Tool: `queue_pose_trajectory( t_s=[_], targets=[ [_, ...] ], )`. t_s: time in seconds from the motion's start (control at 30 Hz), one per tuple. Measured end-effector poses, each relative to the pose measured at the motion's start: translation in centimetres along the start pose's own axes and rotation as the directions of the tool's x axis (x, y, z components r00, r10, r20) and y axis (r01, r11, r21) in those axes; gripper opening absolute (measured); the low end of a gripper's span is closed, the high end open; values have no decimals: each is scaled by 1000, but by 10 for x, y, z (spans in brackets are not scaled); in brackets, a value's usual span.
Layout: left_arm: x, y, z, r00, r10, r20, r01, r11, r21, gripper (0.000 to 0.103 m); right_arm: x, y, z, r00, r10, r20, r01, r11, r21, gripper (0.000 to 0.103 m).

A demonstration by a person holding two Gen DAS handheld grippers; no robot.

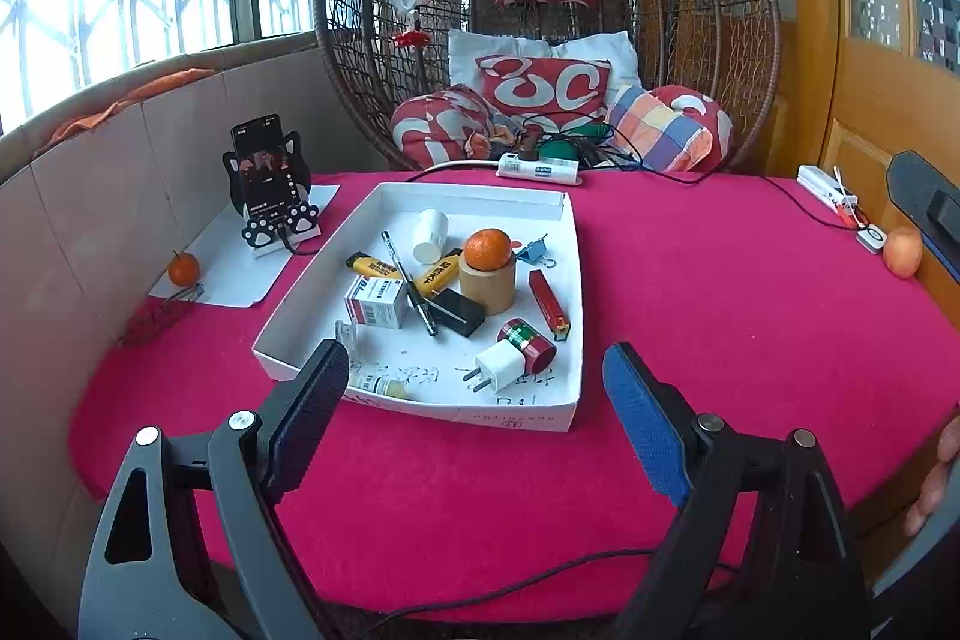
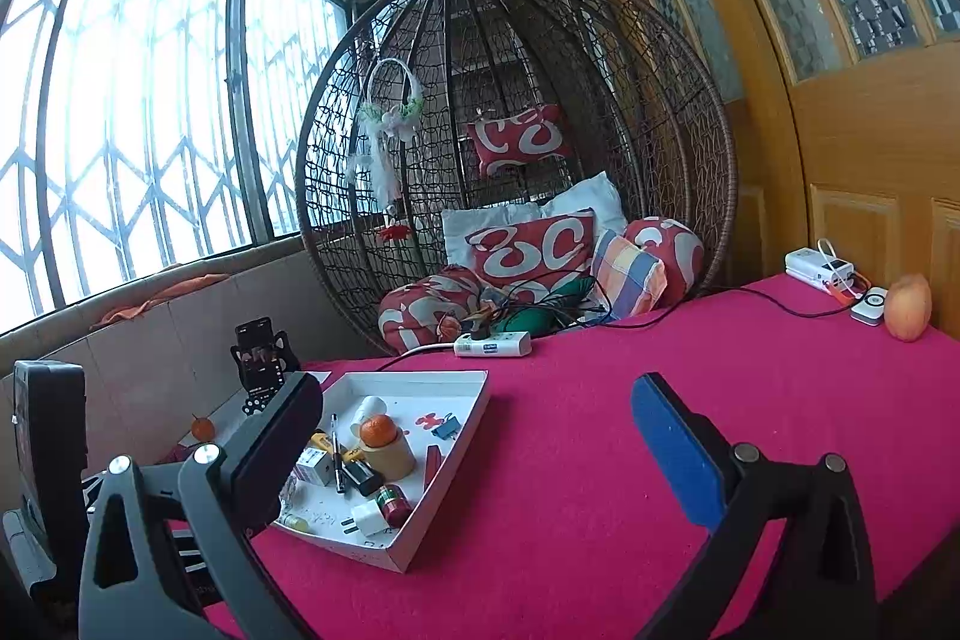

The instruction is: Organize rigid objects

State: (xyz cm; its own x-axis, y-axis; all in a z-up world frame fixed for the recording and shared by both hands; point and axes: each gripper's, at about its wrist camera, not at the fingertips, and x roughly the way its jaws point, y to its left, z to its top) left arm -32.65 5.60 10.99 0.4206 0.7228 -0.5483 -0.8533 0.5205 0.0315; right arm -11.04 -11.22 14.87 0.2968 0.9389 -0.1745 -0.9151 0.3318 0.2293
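At the far left a small orange (image 1: 183,269) sits on a sheet of paper (image 1: 240,268) near a phone on a paw-print stand (image 1: 270,184), both outside the work area. The left gripper (image 1: 477,418) hangs just short of the white tray (image 1: 570,280) on the pink cloth (image 1: 750,310), its fingers spread wide with nothing between them. Inside the tray the rigid bits lie jumbled: a small carton (image 1: 375,301), a yellow lighter (image 1: 375,268), a pen (image 1: 408,283) across a black block (image 1: 456,310), a white bottle (image 1: 431,235) on its side, an orange on a wooden cup (image 1: 487,274), a blue binder clip (image 1: 533,249), a red stick (image 1: 549,304), a red-and-green can (image 1: 528,343) and a white plug adapter (image 1: 498,367) nearest the front wall. The right gripper (image 2: 480,454) waits over bare cloth to the tray's right, fingers likewise wide apart and empty. Nothing looks picked yet, so this reads as the approach before a first grasp. The next move probably calls for choosing one free piece, perhaps the adapter, and dropping over the tray wall without nudging its neighbours. An apple (image 1: 902,251) rests at the far right edge
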Motion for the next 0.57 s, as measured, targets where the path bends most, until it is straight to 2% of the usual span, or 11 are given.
queue_pose_trajectory(
  t_s=[0.23, 0.57],
  targets=[
    [3, 2, -1, 1000, -5, -18, 4, 1000, -10, 88, 3, 1, -1, 1000, -1, -15, 1, 1000, -5, 103],
    [3, 3, -1, 1000, -9, -5, 8, 1000, -15, 88, 6, -1, -4, 999, 0, -32, 0, 1000, -3, 103]
  ],
)
